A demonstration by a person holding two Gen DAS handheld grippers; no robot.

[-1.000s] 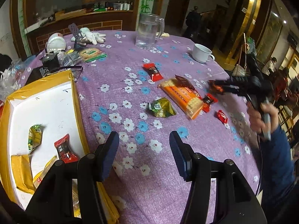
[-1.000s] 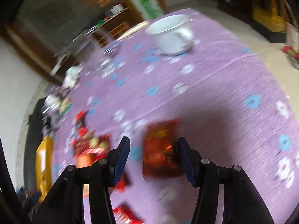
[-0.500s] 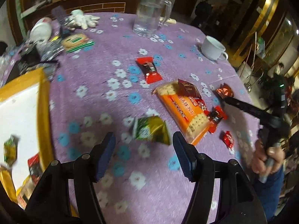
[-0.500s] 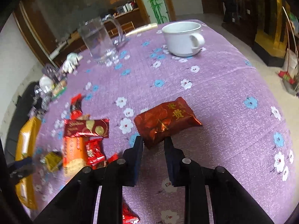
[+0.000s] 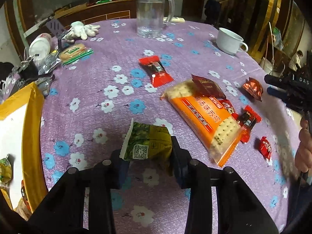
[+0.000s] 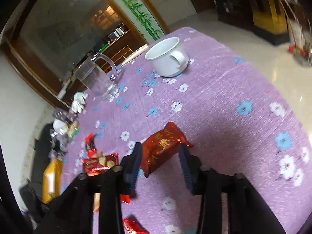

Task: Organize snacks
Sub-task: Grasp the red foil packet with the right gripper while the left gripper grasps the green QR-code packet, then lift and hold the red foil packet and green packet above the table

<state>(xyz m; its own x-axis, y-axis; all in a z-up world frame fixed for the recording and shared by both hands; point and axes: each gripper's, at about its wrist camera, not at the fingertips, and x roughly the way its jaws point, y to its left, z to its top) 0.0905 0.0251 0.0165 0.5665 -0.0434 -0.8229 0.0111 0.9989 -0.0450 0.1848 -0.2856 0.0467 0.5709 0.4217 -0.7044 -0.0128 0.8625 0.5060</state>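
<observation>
Gripping a green snack packet [image 5: 148, 142], the left gripper [image 5: 147, 150] has just closed its jaws, and both pads press the wrapper's sides at 6 o'clock in the left wrist view. The yellow-walled box [image 5: 33, 117] that already holds several snacks sits at 9 o'clock, so this looks like the pick-up step of one more transfer; the next move calls for a lift and a swing left over the box wall before letting go.

In the right wrist view, the right gripper [image 6: 159, 148] has just widened its jaws; they stand partly apart around a red foil packet [image 6: 161, 146] on the purple flowered tablecloth [image 5: 97, 78], with no firm pinch visible. An orange cracker pack [image 5: 204, 117] lies at 2 o'clock. Beyond stand a white mug [image 5: 229, 41] and a glass pitcher [image 5: 150, 13] at 12 o'clock.
</observation>
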